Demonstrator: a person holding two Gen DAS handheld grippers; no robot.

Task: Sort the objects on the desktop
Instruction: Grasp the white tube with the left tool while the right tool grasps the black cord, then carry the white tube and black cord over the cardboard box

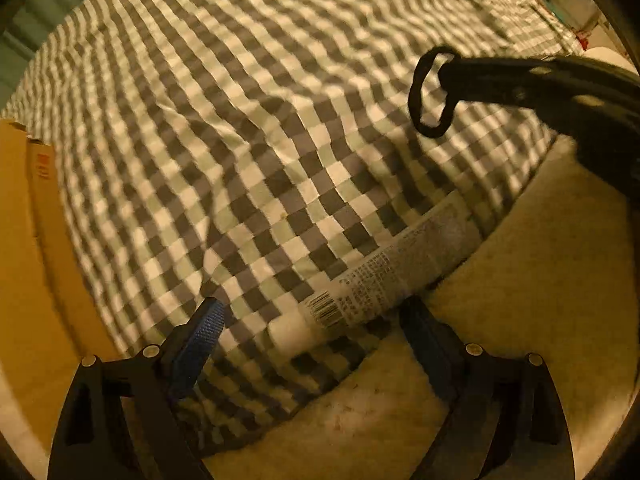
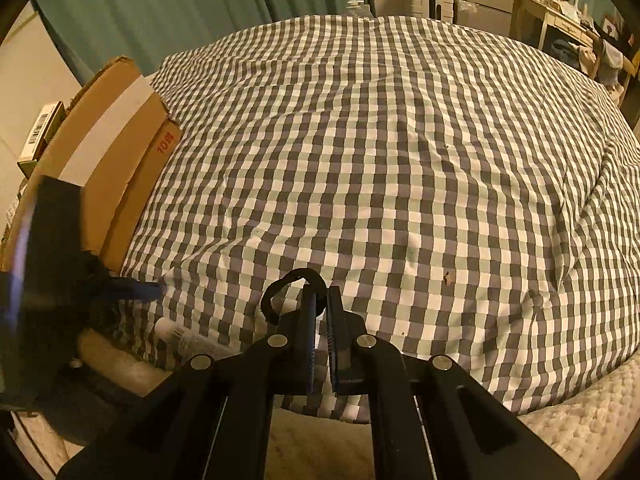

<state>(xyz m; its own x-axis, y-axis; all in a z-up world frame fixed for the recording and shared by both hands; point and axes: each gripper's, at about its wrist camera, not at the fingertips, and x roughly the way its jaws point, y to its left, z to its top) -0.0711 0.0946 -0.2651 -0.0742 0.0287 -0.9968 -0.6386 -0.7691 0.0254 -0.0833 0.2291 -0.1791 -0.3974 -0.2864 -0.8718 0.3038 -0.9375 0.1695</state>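
Checked bedcover: the work surface, spread across most of both views, with a bare cream mattress edge at its near side. Cardboard box: stands along the cover's left edge, probably the place things are sorted into; I cannot see inside it. Left gripper: mine, pointing down with jaws wide apart, straddling the white tube without pressing it; the tube lies on the cover at the mattress edge, not yet picked up. Right gripper: clamped tight on the black hair tie, lifted clear of the cover. Judged progress: one item in hand, one about to be taken, neither yet put away.
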